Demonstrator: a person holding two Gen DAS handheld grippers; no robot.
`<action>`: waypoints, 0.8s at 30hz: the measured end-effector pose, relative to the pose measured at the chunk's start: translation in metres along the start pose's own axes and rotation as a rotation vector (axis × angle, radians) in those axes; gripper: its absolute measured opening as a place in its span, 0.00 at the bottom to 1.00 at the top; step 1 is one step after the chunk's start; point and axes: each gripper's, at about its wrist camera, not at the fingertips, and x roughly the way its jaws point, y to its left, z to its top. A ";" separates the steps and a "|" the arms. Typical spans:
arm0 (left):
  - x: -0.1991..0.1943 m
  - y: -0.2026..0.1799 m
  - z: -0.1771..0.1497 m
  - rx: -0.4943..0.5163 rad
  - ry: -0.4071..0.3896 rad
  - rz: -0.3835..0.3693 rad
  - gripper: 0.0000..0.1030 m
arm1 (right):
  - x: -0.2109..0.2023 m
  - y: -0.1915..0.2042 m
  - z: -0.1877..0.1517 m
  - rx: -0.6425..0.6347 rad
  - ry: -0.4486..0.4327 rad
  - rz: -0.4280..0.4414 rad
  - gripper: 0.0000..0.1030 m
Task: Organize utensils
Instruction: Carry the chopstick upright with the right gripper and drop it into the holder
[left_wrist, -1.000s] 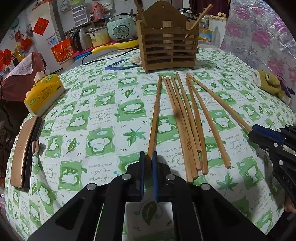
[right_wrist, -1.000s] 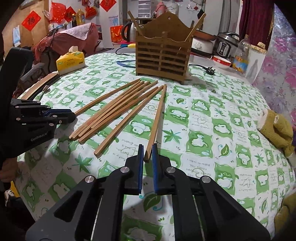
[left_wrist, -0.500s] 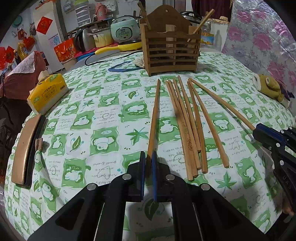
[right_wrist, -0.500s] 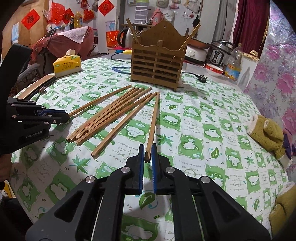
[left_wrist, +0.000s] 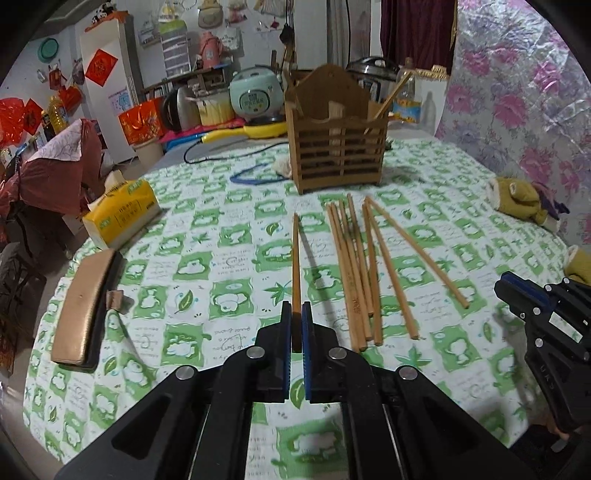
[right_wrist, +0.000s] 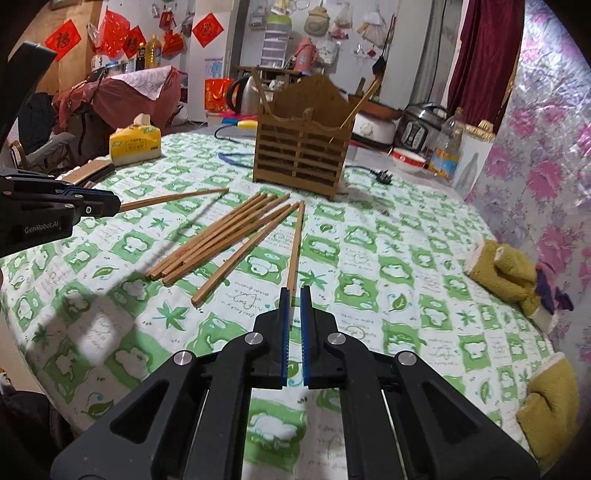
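Note:
My left gripper (left_wrist: 294, 314) is shut on the near end of one wooden chopstick (left_wrist: 296, 258), lifted off the cloth. It shows at the left of the right wrist view (right_wrist: 107, 204), its chopstick (right_wrist: 173, 197) pointing at the holder. My right gripper (right_wrist: 294, 295) is shut on another chopstick (right_wrist: 296, 247), whose far end rests by the pile. Several loose chopsticks (left_wrist: 362, 266) lie in a fan on the green-and-white tablecloth (left_wrist: 207, 266). A slatted wooden utensil holder (left_wrist: 338, 147) stands at the far side with a chopstick in it.
A yellow tissue pack (left_wrist: 122, 212) and a brown case (left_wrist: 83, 314) lie at the left. A plush toy (right_wrist: 506, 273) lies at the right edge. Rice cookers, a kettle and a power cord stand behind the holder.
My left gripper has lifted its chopstick off the table and away from the pile. My right gripper has closed on its chopstick and risen slightly.

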 end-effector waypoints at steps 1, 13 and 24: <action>-0.005 -0.001 0.000 0.000 -0.009 0.001 0.05 | -0.005 0.000 0.000 0.000 -0.011 -0.005 0.06; -0.055 -0.008 0.059 0.007 -0.113 -0.042 0.05 | -0.054 -0.036 0.054 0.099 -0.137 0.087 0.03; -0.052 -0.012 0.174 -0.005 -0.174 -0.061 0.05 | -0.023 -0.065 0.142 0.123 -0.114 0.203 0.05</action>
